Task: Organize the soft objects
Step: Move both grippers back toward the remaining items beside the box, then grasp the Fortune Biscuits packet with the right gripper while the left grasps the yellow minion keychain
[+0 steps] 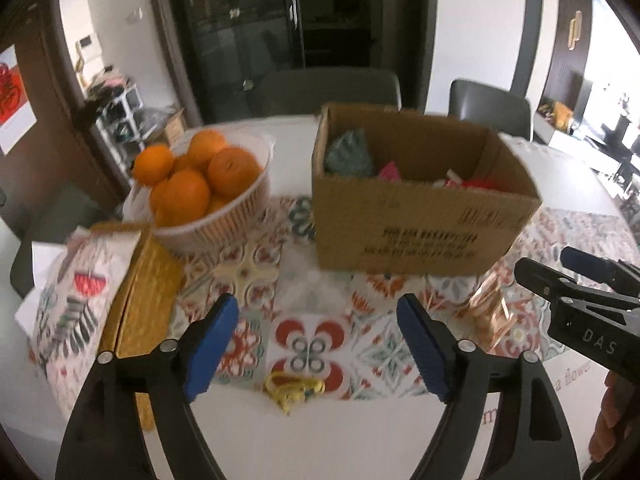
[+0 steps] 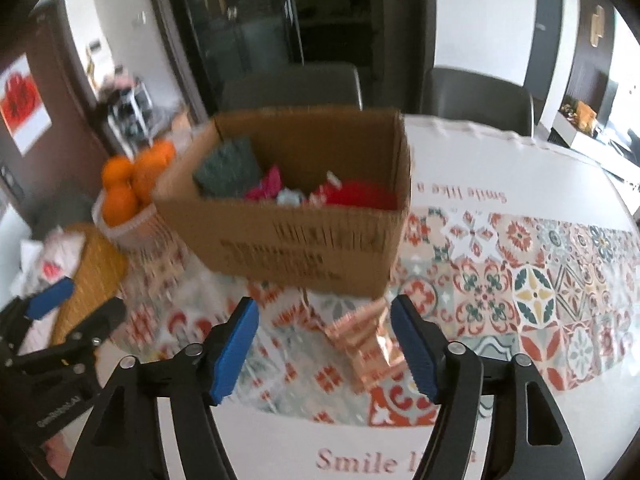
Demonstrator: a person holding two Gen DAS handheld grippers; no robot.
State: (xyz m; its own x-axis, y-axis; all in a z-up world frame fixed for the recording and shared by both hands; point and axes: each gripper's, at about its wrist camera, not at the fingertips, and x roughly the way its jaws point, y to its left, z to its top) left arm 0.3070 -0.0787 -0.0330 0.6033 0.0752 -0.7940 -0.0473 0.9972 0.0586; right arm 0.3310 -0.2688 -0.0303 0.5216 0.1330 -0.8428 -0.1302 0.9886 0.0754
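Note:
An open cardboard box (image 1: 400, 216) (image 2: 280, 240) stands on the patterned tablecloth and holds soft items: a teal knit piece (image 1: 348, 152) (image 2: 228, 168), a pink one (image 2: 266, 188) and a red one (image 2: 360, 194). My left gripper (image 1: 320, 348) is open over the cloth, with a small yellow cord bundle (image 1: 292, 390) lying just below it. My right gripper (image 2: 324, 344) is open too. A shiny rose-gold pouch (image 2: 368, 340) (image 1: 490, 312) lies on the table between its fingers, close to the right pad (image 2: 412, 344) and not pinched. Each gripper shows at the edge of the other's view.
A white bowl of oranges (image 1: 208, 216) (image 2: 120, 200) stands left of the box. A gold box (image 1: 148, 300) and a patterned paper bag (image 1: 76, 300) lie at the left. Two grey chairs (image 1: 328, 88) stand behind the table. Bare white cloth (image 2: 520, 168) lies to the right.

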